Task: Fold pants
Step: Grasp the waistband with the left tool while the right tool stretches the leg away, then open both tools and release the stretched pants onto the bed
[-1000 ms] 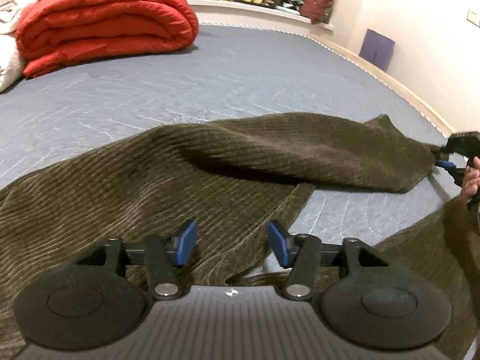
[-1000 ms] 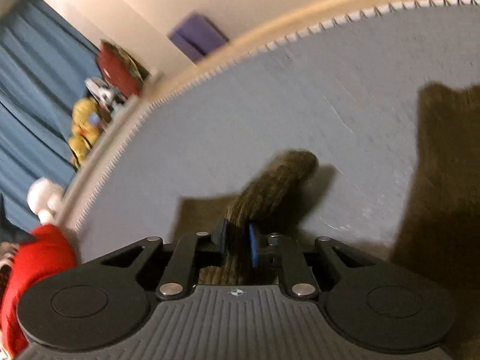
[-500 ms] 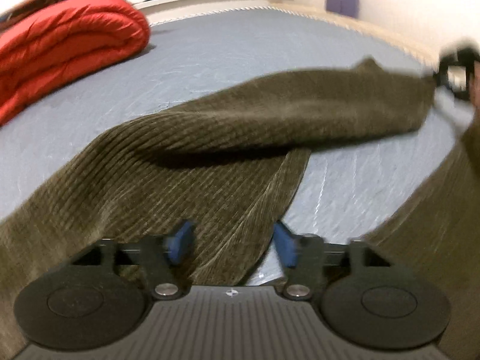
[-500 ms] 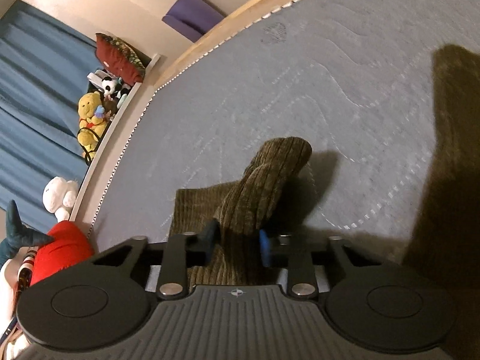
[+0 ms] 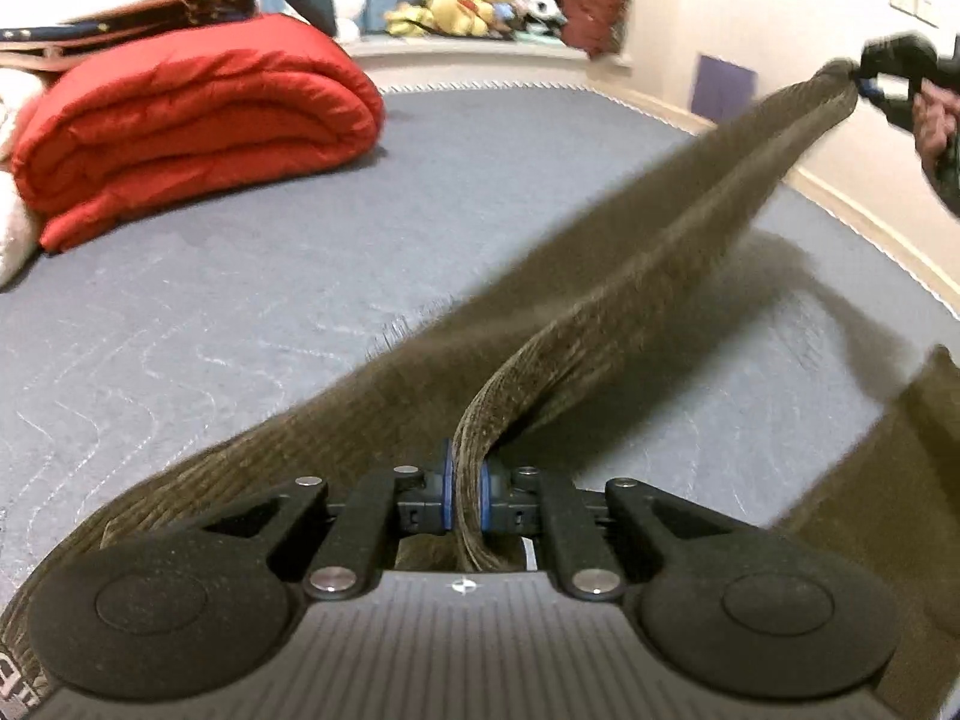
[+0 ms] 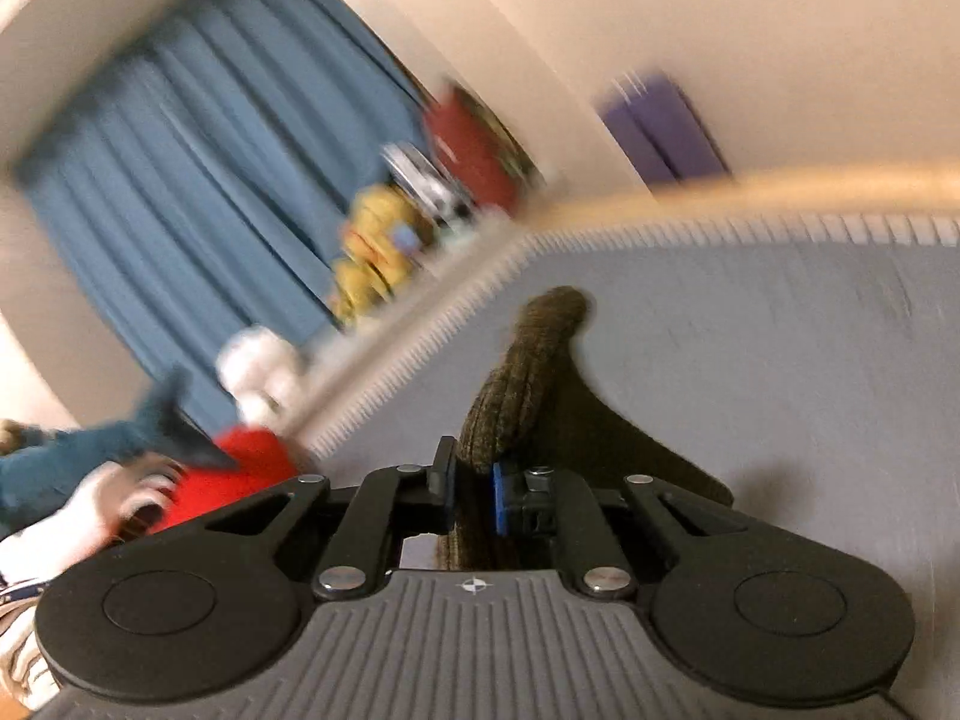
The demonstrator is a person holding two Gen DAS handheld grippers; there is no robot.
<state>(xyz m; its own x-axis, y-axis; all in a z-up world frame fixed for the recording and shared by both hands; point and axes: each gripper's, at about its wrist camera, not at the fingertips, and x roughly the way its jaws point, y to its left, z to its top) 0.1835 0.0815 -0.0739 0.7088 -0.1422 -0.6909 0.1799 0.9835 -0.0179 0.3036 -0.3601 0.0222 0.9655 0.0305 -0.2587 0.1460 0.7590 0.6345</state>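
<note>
Lift step: left claw (image 5: 462, 495) just clamped tight on a bunched fold of the brown corduroy pants (image 5: 630, 276), right claw (image 6: 474, 495) pinching the far end, leg stretched above the grey bed (image 5: 240, 276); next carry it over, plenty room, red duvet (image 5: 192, 120) well apart.

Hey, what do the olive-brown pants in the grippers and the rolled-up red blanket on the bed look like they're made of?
The olive-brown pants look like corduroy: matte, soft, with fine parallel ribs visible near the left gripper. The rolled red blanket seems a padded quilt with a smooth, faintly shiny shell, probably synthetic, judging by its puffy folds and wrinkles.
</note>
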